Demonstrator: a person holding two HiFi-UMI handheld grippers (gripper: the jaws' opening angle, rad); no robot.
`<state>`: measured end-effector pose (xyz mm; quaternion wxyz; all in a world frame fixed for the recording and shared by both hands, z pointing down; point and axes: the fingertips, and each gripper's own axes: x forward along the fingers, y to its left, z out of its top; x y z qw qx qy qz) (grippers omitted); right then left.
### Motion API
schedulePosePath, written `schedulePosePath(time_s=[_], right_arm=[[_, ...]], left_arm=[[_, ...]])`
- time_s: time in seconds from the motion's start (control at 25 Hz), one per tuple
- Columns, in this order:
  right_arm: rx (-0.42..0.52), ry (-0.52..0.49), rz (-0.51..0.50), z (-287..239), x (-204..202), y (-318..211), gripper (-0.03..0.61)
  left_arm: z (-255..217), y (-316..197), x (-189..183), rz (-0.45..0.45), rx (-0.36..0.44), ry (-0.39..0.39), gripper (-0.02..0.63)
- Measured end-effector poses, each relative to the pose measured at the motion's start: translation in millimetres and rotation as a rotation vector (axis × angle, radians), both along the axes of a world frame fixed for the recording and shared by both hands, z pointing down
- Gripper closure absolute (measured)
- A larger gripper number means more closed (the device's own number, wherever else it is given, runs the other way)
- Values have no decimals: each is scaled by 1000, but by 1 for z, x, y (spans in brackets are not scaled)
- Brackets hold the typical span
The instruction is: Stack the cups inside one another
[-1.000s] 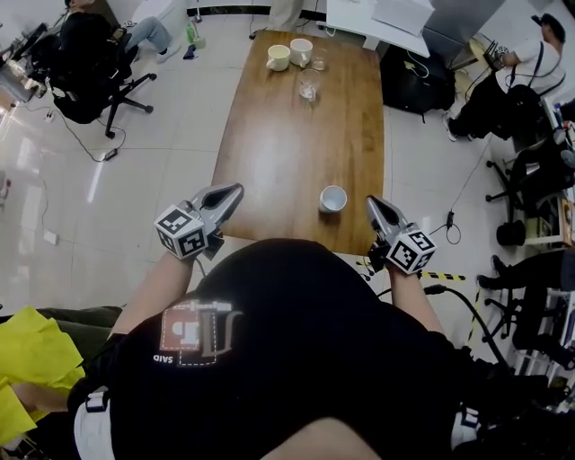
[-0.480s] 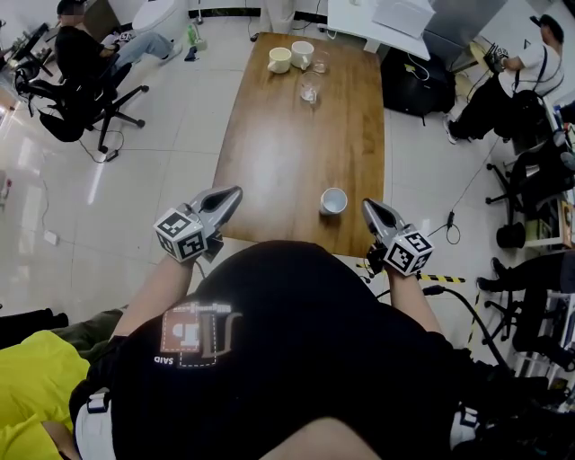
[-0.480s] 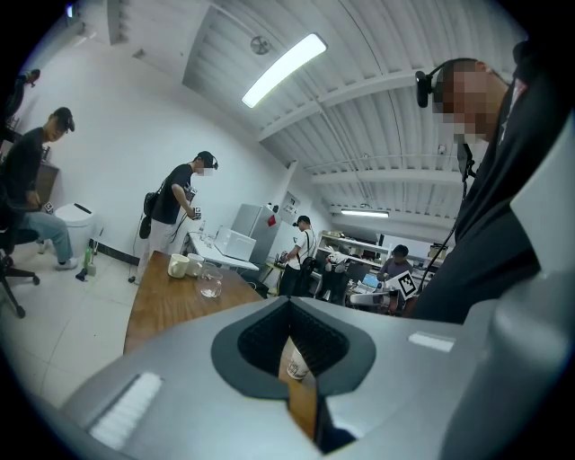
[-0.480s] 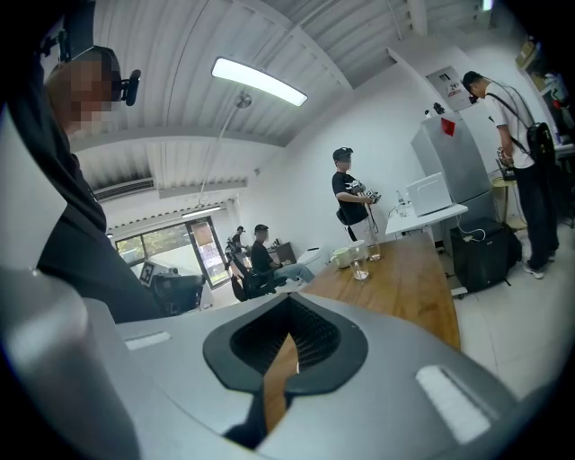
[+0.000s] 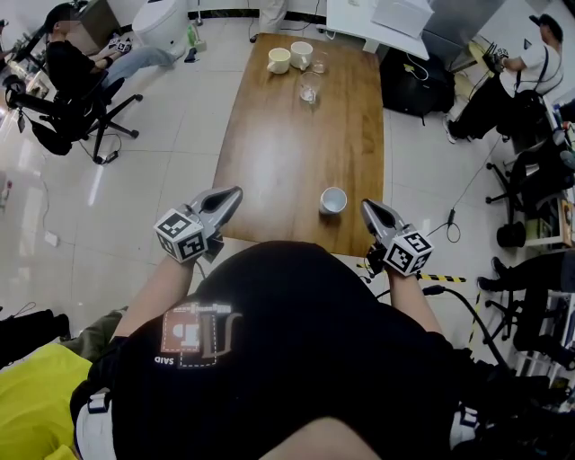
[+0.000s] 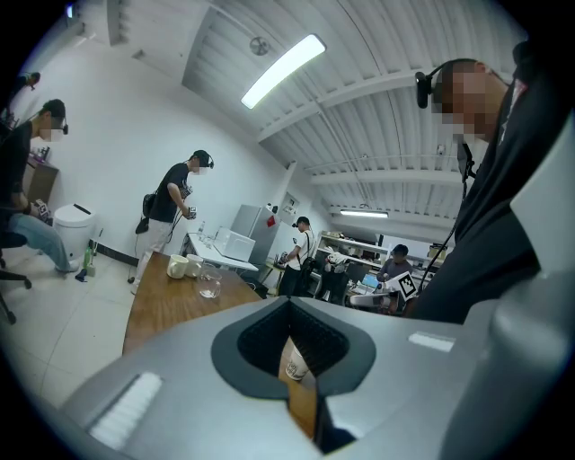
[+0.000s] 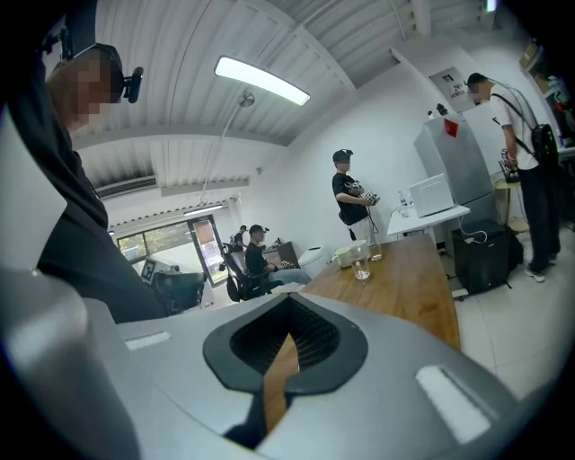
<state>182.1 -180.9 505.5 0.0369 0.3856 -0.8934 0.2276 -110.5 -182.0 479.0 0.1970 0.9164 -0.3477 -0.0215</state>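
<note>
A white cup (image 5: 333, 199) stands upright near the front right of the wooden table (image 5: 287, 153). At the far end are a cream mug (image 5: 278, 59), a white mug (image 5: 302, 52) and two clear glasses (image 5: 309, 90). My left gripper (image 5: 234, 193) is shut and empty, held off the table's front left corner. My right gripper (image 5: 367, 207) is also shut and empty, just right of the white cup and apart from it. In the left gripper view the white cup (image 6: 293, 363) shows through the slit between the jaws. The far mugs (image 7: 344, 258) appear in the right gripper view.
A person on a wheeled office chair (image 5: 76, 81) sits left of the table. Another person (image 5: 521, 67) and black chairs (image 5: 530, 189) are on the right, with cables (image 5: 454, 220) on the floor. A white desk (image 5: 377, 22) stands beyond the table.
Both grippers have kept still. The seated person at the upper left has rolled farther away, and the yellow cloth at the lower left has shifted down.
</note>
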Motion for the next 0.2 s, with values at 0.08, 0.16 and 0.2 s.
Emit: schedulePosePath(time_s=[0.08, 0.16, 0.2], right_arm=[[0, 2, -2, 0, 0, 0, 567], [0, 2, -3, 0, 0, 1, 566], [0, 2, -4, 0, 0, 1, 566]], left_arm=[[0, 0, 0, 1, 0, 0, 612], [0, 0, 0, 2, 0, 0, 612], [0, 1, 1, 2, 0, 0, 612]])
